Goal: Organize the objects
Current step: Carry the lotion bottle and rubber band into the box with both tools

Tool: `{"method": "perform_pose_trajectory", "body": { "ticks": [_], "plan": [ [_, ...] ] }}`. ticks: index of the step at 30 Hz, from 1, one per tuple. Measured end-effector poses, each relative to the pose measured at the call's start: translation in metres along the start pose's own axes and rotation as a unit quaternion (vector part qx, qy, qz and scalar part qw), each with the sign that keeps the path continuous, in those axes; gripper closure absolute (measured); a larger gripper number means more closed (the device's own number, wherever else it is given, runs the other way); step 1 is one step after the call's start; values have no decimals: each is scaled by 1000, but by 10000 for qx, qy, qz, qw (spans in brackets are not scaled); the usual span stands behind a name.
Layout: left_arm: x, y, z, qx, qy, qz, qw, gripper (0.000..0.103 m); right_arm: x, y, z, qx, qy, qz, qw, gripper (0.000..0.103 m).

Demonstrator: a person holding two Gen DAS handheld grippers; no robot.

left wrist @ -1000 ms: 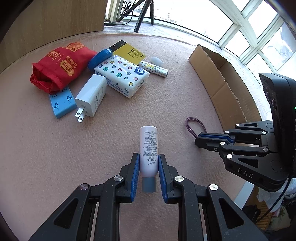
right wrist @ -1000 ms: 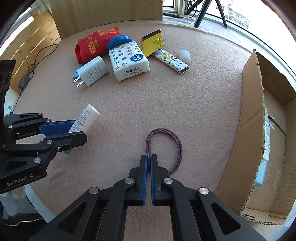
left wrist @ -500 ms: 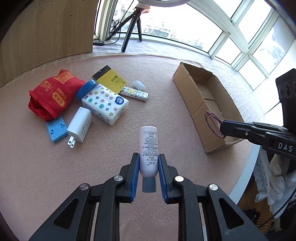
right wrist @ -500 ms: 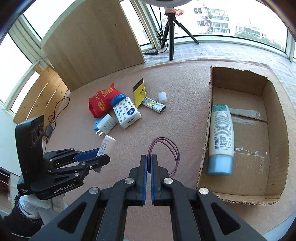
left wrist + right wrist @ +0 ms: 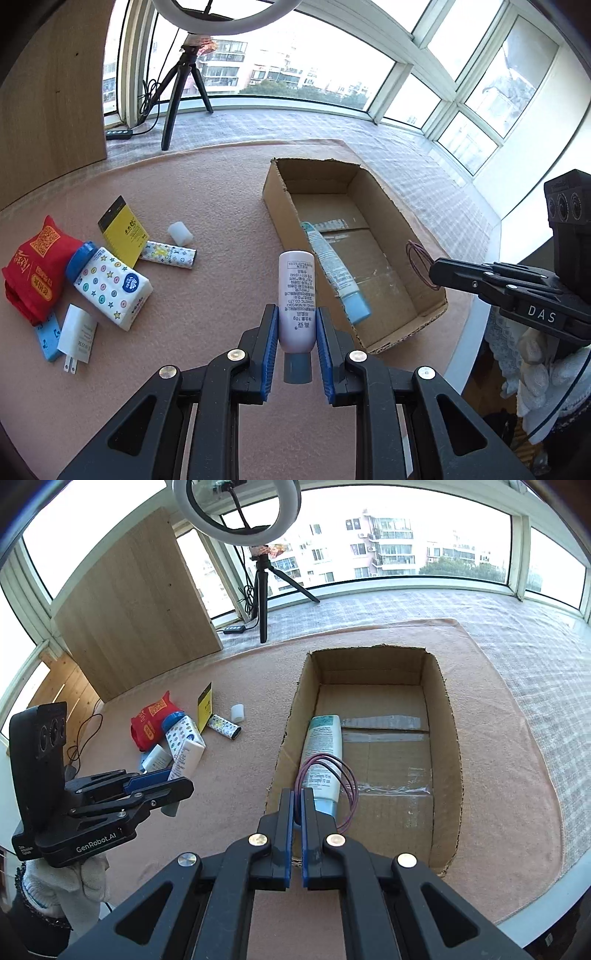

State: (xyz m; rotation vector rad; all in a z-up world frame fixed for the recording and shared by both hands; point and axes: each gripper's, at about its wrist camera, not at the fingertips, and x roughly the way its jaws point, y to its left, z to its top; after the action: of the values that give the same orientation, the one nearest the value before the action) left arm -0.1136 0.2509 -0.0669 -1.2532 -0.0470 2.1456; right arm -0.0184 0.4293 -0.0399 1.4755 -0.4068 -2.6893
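— While both loads hang in the air, which sits closer to the open brown cardboard box [image 5: 373, 738]?

— The right hand-held gripper [image 5: 297, 805]; its tips are over the box's near left corner, so the drop lies almost straight below. The left hand-held gripper [image 5: 294, 332] is off to the box's left, over the pink-covered counter [image 5: 207, 206].

— And inside the box?

— A white tube with a blue cap [image 5: 323, 753] lies lengthwise ahead of the right one.

— What are they holding?

— The left clamps a pale lilac bottle with a grey cap [image 5: 296, 295], long axis pointing forward. The right pinches a thin purple elastic loop [image 5: 328, 779].

— Anything unclear?

— The loop's pinched part is hidden between the fingers.
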Motion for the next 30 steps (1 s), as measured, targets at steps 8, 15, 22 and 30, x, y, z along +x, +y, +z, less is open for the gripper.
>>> {"method": "perform_pose_trajectory", "body": {
  "ticks": [8,15,22,30],
  "plan": [
    [44,-50,29,324,83,-202,9992,81,6,-40,-6,290,32,-125,9995,100],
    [85,-84,55,549,186,-243,9980,81,17,-56,-7,364,114,-73,9992,100],
    [111,-103,70,633,288,-255,9973,81,20,-67,-8,382,155,-68,9991,99],
    [122,-102,74,547,406,-320,9972,79,17,-73,-12,496,113,-125,9986,68]
  ]
}}
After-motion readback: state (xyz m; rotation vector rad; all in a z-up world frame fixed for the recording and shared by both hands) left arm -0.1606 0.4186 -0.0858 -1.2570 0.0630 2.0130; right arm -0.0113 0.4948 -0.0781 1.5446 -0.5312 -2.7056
